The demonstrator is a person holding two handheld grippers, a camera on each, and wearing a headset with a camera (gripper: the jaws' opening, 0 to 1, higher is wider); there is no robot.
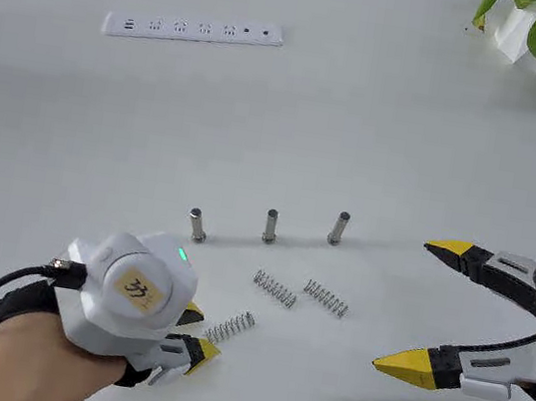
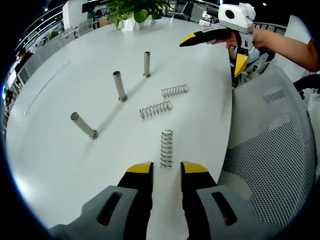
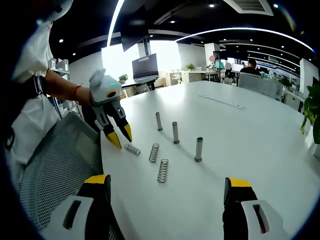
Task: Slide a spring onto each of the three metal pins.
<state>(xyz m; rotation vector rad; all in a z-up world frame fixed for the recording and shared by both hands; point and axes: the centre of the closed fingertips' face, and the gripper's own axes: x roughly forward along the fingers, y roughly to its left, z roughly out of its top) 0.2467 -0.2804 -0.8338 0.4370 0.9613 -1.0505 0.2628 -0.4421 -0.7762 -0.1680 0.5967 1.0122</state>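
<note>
Risk sits at the nearest spring (image 2: 166, 148): left gripper (image 2: 167, 169), jaws narrowly parted just behind it, could knock it rolling; right gripper (image 1: 404, 304) hovers, jaws spread wide

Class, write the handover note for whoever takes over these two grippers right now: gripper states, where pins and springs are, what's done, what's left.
Left gripper: open, fingers slightly apart, tips at the end of the nearest spring, not gripping it.
Right gripper: wide open, empty, held off to the right of the springs.
Pins: three, upright in a row, all bare.
Other two springs: lying flat in front of the pins.
Done: nothing yet. Left: all three springs onto pins.
</note>
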